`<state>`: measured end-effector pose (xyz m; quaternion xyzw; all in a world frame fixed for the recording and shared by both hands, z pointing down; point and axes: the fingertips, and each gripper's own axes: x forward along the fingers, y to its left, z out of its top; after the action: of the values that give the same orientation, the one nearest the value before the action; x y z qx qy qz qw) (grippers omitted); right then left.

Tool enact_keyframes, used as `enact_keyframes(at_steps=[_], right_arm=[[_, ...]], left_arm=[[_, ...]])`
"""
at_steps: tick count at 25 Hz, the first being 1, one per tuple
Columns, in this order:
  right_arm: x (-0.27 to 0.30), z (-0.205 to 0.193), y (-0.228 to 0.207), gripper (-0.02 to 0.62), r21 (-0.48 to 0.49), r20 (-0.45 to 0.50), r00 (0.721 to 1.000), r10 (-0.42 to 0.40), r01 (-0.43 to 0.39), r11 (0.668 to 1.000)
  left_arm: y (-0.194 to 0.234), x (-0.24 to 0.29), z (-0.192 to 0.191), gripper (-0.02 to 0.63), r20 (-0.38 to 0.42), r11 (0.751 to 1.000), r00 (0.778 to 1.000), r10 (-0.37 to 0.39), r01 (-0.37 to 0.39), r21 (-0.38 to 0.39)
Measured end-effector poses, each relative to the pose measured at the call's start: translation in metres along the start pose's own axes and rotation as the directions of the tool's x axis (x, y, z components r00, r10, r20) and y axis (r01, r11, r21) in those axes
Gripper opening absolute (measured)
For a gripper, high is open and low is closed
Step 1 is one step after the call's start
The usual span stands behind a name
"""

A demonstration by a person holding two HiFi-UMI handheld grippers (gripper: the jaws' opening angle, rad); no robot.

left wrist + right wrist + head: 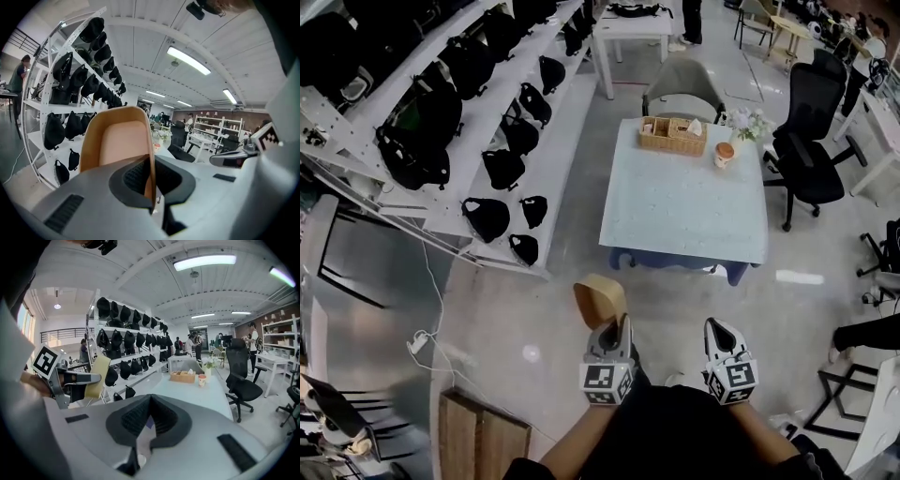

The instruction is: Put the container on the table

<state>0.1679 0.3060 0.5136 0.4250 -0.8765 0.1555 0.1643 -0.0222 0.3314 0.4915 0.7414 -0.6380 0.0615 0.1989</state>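
A tan, round-cornered container point(599, 298) is held out in front of me, edge-on, with one wall pinched between the jaws of my left gripper point(616, 327). In the left gripper view the container point(123, 139) stands upright over the left gripper point(151, 185), its hollow facing the camera. My right gripper point(718, 329) is level beside it, shut and holding nothing. The right gripper view shows the right gripper point(149, 412) with its pads together, and the container point(98, 376) off to the left. The pale table point(684, 211) lies ahead on the floor.
On the table's far edge are a wicker basket point(673, 136), an orange cup point(725, 155) and flowers point(750, 121). A black office chair point(811, 150) stands at its right and a grey armchair point(682, 88) behind it. White shelves of black bags point(487, 122) line the left.
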Motion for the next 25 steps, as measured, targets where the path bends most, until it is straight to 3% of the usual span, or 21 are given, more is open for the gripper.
enact_keyframes(at_steps=[9,20,25], right_arm=[[0.101,0.065,0.019,-0.002,0.028,0.018,1.000,-0.025,0.024,0.999],[0.174,0.105,0.027,-0.002,0.058,0.045,0.996,-0.080,0.077,0.995],[0.184,0.099,0.034,-0.002,0.058,0.019,0.996,-0.091,0.090,0.994]], left_arm=[[0.087,0.061,0.051,0.012,-0.020,0.997,0.997,-0.075,0.075,0.012],[0.143,0.113,0.077,0.012,-0.041,0.987,0.987,-0.158,0.158,-0.003],[0.160,0.132,0.080,0.012,-0.059,0.981,0.979,-0.193,0.194,0.012]])
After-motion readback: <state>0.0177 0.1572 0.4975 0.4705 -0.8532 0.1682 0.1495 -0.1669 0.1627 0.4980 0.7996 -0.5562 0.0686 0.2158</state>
